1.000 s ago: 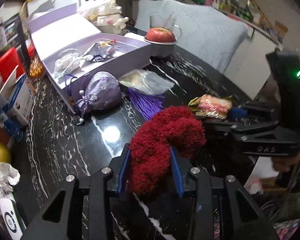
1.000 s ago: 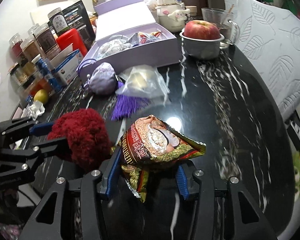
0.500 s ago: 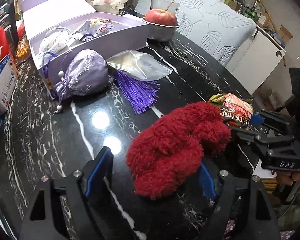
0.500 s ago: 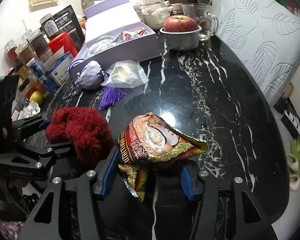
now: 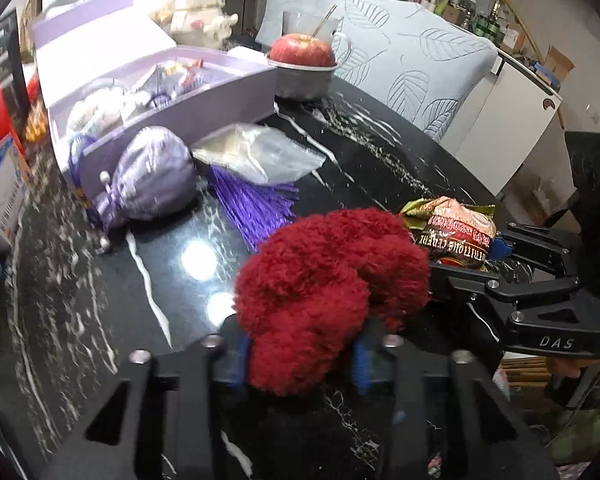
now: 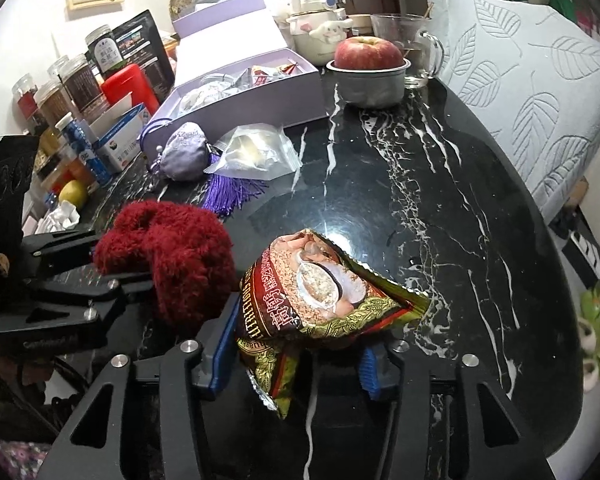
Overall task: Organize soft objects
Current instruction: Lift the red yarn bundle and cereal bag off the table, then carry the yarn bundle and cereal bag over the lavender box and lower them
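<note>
- Blue pads of the left tool (image 5: 297,354) press from both sides on a fluffy red soft toy (image 5: 328,280), which bulges up and forward out of the grip, above the black marbled desk (image 5: 79,300).
- Seen from the right wrist, that same red toy (image 6: 171,258) hangs off the left tool (image 6: 99,276) at the left edge of view, just beside the snack packet.
- Right tool (image 6: 293,354) pinches a crinkled brown-and-gold snack packet (image 6: 320,292) between its 2 blue pads; the packet's top flares forward and a folded corner droops below the grip.
- From the left wrist, the right tool (image 5: 496,256) comes in from the right with the snack packet (image 5: 452,232) at its tip, touching or nearly touching the red toy.
- Beyond the toy lies a purple tassel (image 5: 255,208), its top tucked under a clear plastic bag (image 5: 259,156).
- Left of the bag sits a lilac drawstring pouch (image 5: 147,176), against the front wall of an open lilac box (image 5: 187,112) that holds small wrapped items.
- Farther back, a red apple (image 6: 368,54) rests in a metal bowl (image 6: 372,84), with a glass mug (image 6: 416,48) just behind it.
- Jars, a red container and a blue-and-white carton crowd the desk's far left side.
</note>
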Action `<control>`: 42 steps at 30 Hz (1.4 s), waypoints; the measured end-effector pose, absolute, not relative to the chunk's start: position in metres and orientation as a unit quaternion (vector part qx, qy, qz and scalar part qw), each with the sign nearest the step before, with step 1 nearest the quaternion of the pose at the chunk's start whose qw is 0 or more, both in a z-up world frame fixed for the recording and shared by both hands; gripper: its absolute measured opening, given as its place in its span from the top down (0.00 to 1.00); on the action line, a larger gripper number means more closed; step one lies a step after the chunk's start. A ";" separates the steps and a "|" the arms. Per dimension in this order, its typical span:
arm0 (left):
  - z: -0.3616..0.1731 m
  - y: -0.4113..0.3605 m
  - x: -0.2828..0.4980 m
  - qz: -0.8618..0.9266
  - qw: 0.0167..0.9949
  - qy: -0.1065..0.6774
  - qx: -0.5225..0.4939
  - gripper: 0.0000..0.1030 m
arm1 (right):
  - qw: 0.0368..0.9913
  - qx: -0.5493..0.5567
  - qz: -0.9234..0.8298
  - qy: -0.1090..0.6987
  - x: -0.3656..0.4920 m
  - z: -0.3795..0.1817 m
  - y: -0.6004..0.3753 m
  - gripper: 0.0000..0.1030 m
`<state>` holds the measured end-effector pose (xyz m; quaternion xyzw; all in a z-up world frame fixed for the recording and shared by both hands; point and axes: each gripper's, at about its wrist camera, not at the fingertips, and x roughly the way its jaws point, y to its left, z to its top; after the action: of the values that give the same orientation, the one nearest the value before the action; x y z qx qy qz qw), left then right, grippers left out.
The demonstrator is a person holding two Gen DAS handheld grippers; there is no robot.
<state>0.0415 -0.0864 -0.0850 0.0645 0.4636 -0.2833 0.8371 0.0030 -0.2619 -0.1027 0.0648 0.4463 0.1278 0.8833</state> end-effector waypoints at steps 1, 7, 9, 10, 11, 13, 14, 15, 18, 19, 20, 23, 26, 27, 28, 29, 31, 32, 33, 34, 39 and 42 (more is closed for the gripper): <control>-0.083 -0.088 0.040 -0.281 0.841 0.457 0.072 0.72 | 0.883 0.066 0.127 0.446 0.003 -0.102 -0.262 0.54; -0.072 -0.089 0.033 -0.266 0.854 0.436 0.095 0.73 | 0.883 0.075 0.126 0.445 0.000 -0.100 -0.266 0.55; -0.069 -0.086 0.031 -0.264 0.857 0.433 0.093 0.73 | 0.882 0.078 0.130 0.445 -0.002 -0.099 -0.265 0.55; -0.067 -0.085 0.030 -0.263 0.858 0.432 0.093 0.73 | 0.882 0.078 0.132 0.445 -0.003 -0.098 -0.265 0.55; -0.065 -0.084 0.028 -0.261 0.860 0.429 0.094 0.73 | 0.882 0.078 0.133 0.445 -0.004 -0.098 -0.264 0.55; -0.062 -0.083 0.026 -0.259 0.862 0.424 0.096 0.73 | 0.882 0.076 0.135 0.445 -0.006 -0.097 -0.261 0.55; -0.061 -0.081 0.024 -0.259 0.864 0.422 0.096 0.73 | 0.882 0.075 0.137 0.445 -0.007 -0.096 -0.260 0.55; -0.060 -0.082 0.022 -0.258 0.864 0.421 0.095 0.73 | 0.882 0.074 0.138 0.445 -0.007 -0.095 -0.259 0.55; -0.056 -0.077 0.017 -0.252 0.869 0.415 0.097 0.73 | 0.882 0.072 0.145 0.442 -0.011 -0.091 -0.252 0.55; -0.054 -0.075 0.015 -0.251 0.870 0.414 0.096 0.73 | 0.883 0.069 0.148 0.441 -0.013 -0.090 -0.250 0.55; -0.053 -0.073 0.013 -0.250 0.871 0.412 0.094 0.73 | 0.883 0.068 0.150 0.439 -0.014 -0.089 -0.248 0.55; -0.048 -0.067 0.008 -0.247 0.874 0.408 0.090 0.73 | 0.884 0.062 0.157 0.435 -0.017 -0.084 -0.241 0.55; -0.041 -0.060 0.003 -0.241 0.879 0.401 0.090 0.73 | 0.886 0.056 0.164 0.430 -0.020 -0.078 -0.233 0.55; -0.038 -0.057 0.002 -0.239 0.881 0.397 0.090 0.73 | 0.887 0.054 0.168 0.428 -0.020 -0.076 -0.229 0.55; -0.036 -0.054 0.001 -0.237 0.883 0.394 0.089 0.73 | 0.887 0.052 0.170 0.426 -0.021 -0.074 -0.227 0.55; -0.033 -0.051 -0.001 -0.234 0.886 0.390 0.088 0.73 | 0.888 0.050 0.173 0.424 -0.021 -0.072 -0.224 0.55; -0.026 -0.045 -0.003 -0.229 0.891 0.383 0.087 0.73 | 0.889 0.046 0.179 0.419 -0.021 -0.066 -0.217 0.55; -0.023 -0.042 -0.004 -0.227 0.893 0.380 0.086 0.73 | 0.890 0.043 0.182 0.415 -0.021 -0.063 -0.214 0.55; -0.019 -0.038 -0.004 -0.224 0.896 0.375 0.084 0.73 | 0.891 0.041 0.187 0.411 -0.021 -0.059 -0.210 0.55; -0.015 -0.036 -0.005 -0.222 0.898 0.371 0.084 0.73 | 0.892 0.039 0.191 0.407 -0.021 -0.056 -0.208 0.55; 0.006 -0.020 -0.005 -0.214 0.910 0.348 0.074 0.73 | 0.900 0.019 0.208 0.383 -0.018 -0.034 -0.192 0.55; 0.021 -0.012 -0.005 -0.207 0.918 0.330 0.072 0.73 | 0.904 0.010 0.221 0.367 -0.014 -0.019 -0.185 0.55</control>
<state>-0.0051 -0.0123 0.0206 0.0716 0.3300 -0.2070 0.9182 -0.0144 -0.1849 -0.0194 0.0103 0.3669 0.2209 0.9036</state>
